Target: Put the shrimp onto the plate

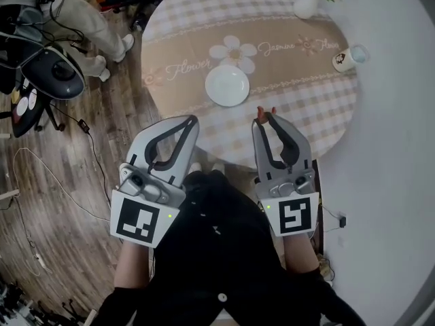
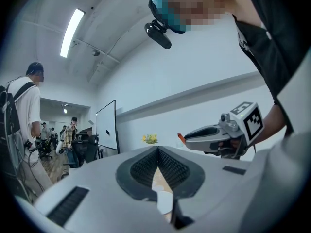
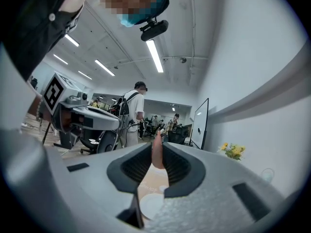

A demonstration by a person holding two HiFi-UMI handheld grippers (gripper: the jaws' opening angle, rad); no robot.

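Observation:
A small white plate [image 1: 228, 86] lies near the middle of the round table [image 1: 326, 114], which wears a checked and flowered cloth. My right gripper [image 1: 265, 119] hovers over the table's near edge, just short of the plate, shut on an orange-pink shrimp [image 1: 264, 112]. In the right gripper view the shrimp [image 3: 157, 150] stands pinched between the dark pads, with the plate [image 3: 149, 206] below. My left gripper [image 1: 192, 120] hangs at the near-left edge, jaws together and holding nothing. The left gripper view shows the right gripper [image 2: 181, 139] with the shrimp tip [image 2: 180, 137] sticking out.
A white vase with yellow flowers [image 1: 310, 3] and a small mug [image 1: 344, 60] stand at the table's far right. An office chair [image 1: 53, 73], a seated person's legs [image 1: 88, 19] and cables on the wood floor are at the left.

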